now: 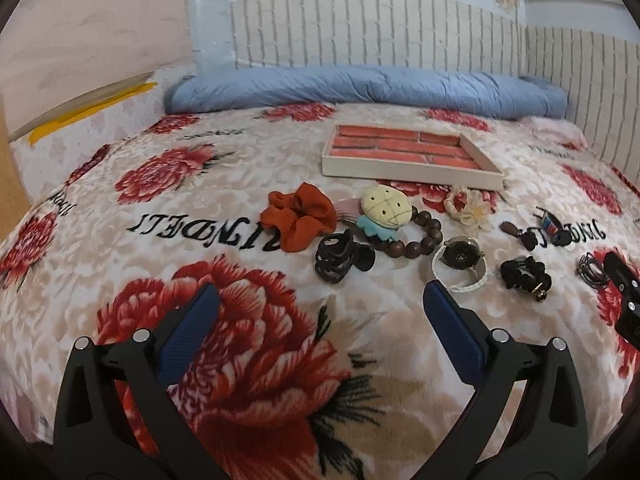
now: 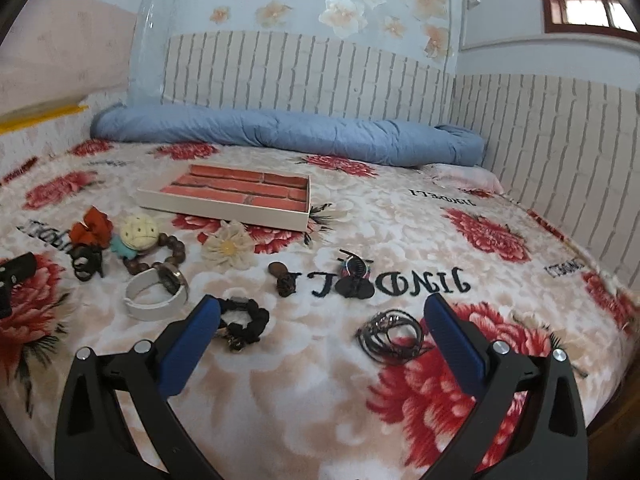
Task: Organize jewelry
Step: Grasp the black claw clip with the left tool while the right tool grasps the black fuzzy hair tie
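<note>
item: bangles [image 2: 391,334] | lie just ahead, between right gripper [image 2: 322,316] fingers | both grippers wide open, nothing held | left gripper [image 1: 320,304] farther

Your left gripper [image 1: 320,300] hovers with its jaws spread wide, blue pads [image 1: 188,332] angled outward from 7 and 5 o'clock, holding nothing. Your right gripper [image 2: 320,312] is posed the same way, jaws wide apart and empty. In the left view, the right gripper's black body shows at 3 o'clock.
</note>
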### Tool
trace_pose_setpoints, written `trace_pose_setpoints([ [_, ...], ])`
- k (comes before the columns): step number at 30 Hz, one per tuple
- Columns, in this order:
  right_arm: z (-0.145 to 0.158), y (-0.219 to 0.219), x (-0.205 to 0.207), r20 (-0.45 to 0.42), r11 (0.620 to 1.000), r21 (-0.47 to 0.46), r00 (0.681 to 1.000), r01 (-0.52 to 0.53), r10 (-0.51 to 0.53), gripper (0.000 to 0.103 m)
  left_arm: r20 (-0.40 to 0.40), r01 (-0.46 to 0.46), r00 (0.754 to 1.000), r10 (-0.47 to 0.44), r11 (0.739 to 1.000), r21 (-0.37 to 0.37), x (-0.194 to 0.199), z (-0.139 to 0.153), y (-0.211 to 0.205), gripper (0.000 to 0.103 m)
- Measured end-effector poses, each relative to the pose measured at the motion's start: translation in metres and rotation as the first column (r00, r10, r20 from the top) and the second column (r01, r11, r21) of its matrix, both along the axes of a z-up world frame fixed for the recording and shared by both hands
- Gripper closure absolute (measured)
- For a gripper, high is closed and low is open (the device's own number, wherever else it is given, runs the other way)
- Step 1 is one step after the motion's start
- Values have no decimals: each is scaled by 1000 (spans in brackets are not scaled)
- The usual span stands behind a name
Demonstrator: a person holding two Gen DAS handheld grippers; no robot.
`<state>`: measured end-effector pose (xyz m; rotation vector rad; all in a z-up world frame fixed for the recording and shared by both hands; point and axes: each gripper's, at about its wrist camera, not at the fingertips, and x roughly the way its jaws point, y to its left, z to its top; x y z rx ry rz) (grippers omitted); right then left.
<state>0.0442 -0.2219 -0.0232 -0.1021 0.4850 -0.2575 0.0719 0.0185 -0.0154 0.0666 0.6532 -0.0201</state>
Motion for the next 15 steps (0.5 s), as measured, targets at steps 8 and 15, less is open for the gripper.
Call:
trace_pose_setpoints([
  [8,-16,-12,62,-163,990,129,984,-49,70,3,-73,54,996,-54,999,-6,53,1,0,5],
  [15,-36,-18,100,-253,981,188,963,-41,89,3,-127,47,991,-49,999,-16,91,-13,5,5],
])
